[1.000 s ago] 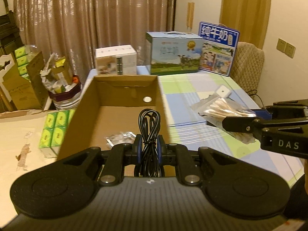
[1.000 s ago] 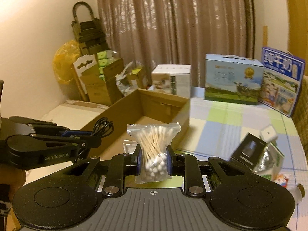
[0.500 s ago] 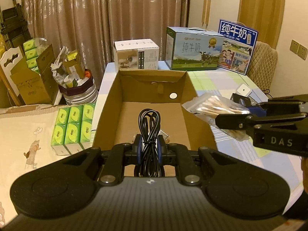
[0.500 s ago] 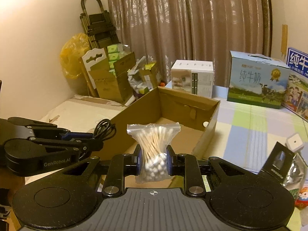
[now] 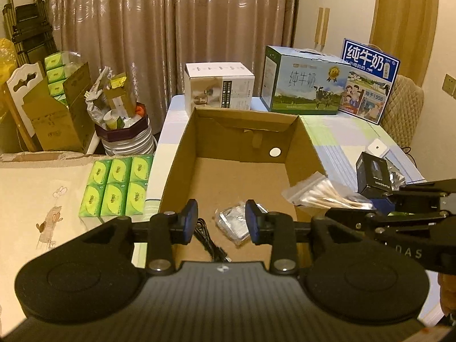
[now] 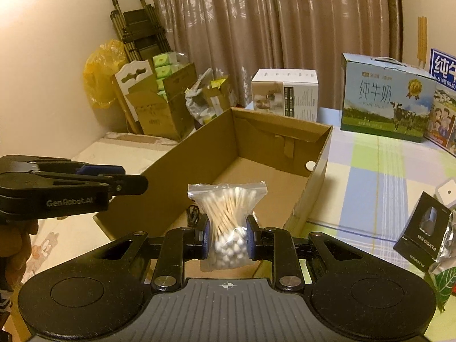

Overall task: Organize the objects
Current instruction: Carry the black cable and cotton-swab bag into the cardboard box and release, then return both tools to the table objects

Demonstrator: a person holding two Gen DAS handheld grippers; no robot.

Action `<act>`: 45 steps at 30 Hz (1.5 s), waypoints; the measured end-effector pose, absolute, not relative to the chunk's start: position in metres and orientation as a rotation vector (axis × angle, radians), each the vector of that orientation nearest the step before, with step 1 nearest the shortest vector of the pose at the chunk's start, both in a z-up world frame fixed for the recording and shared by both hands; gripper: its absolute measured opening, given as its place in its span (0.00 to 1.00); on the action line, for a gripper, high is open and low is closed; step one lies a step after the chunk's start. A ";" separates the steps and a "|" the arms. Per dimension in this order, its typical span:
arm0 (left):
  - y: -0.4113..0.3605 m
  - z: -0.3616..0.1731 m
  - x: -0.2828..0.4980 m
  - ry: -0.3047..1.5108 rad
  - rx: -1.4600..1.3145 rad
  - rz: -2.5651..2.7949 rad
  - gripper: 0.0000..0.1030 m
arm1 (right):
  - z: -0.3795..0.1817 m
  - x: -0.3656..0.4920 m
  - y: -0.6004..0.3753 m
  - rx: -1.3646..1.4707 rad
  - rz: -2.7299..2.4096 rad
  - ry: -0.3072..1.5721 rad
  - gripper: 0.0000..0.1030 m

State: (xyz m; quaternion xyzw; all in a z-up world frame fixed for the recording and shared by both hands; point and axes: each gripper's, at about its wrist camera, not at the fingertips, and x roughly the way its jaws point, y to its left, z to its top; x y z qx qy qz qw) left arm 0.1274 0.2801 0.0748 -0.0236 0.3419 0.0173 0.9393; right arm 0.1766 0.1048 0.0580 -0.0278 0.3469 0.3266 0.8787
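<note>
Two grippers are hanging over the near end of an open cardboard box (image 5: 305, 139) on the checked table (image 6: 379, 168). The left gripper (image 5: 221, 222) has just been opening its jaws and is gripping nothing; the black cable (image 5: 209, 240) is lying on the box floor below them, touching neither pad, just beside a small silvery packet (image 5: 233, 222). The right gripper (image 6: 228, 235) is clamping a clear bag of cotton swabs (image 6: 228, 213) upright between narrow jaws, above the box's near right corner. A black carton (image 6: 421, 232) is sitting outside the box, to its right
</note>
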 end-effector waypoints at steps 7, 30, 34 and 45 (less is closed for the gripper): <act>0.280 0.072 0.123 0.707 -0.058 0.040 0.31 | 0.058 0.178 0.104 -0.031 0.677 0.715 0.20; 0.252 0.089 0.104 0.651 -0.098 0.035 0.71 | 0.072 0.165 0.034 0.068 0.606 0.641 0.70; 0.226 0.103 0.101 0.609 -0.097 0.002 0.80 | 0.083 0.153 -0.003 0.079 0.551 0.608 0.70; 0.127 0.126 0.102 0.546 -0.080 -0.155 0.99 | 0.094 0.122 -0.122 0.039 0.360 0.548 0.73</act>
